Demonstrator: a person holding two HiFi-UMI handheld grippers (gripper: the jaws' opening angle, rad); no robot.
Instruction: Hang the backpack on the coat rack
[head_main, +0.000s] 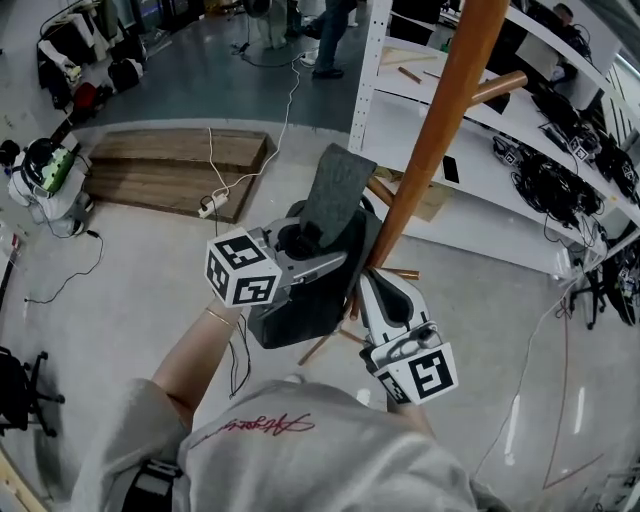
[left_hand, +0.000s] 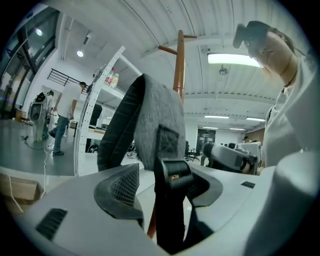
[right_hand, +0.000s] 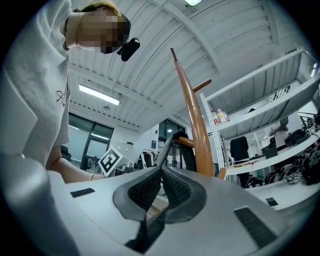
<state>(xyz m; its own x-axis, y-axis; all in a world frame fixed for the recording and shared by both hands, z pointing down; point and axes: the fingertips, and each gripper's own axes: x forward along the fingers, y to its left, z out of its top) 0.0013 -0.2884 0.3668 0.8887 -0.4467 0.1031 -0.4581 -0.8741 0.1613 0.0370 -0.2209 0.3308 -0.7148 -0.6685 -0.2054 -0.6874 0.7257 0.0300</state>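
Note:
The dark grey backpack (head_main: 300, 300) hangs low against the wooden coat rack pole (head_main: 430, 130). Its padded grey shoulder strap (head_main: 338, 188) stands up beside the pole. My left gripper (head_main: 300, 245) is open, and the strap's black webbing and buckle (left_hand: 172, 172) stand loose between its jaws, below the grey padded strap (left_hand: 155, 120). My right gripper (head_main: 372, 285) is shut on a thin black strap (right_hand: 167, 145) that runs up from its pads (right_hand: 145, 190) to a low peg on the pole (right_hand: 196, 130). The backpack's body is hidden in both gripper views.
A white shelving unit (head_main: 470, 150) stands right behind the pole, with cables and gear on its right end. Upper pegs (head_main: 497, 88) jut from the pole. Wooden boards (head_main: 180, 165) and a power strip (head_main: 210, 207) lie on the floor at left. A person (head_main: 330, 40) stands far off.

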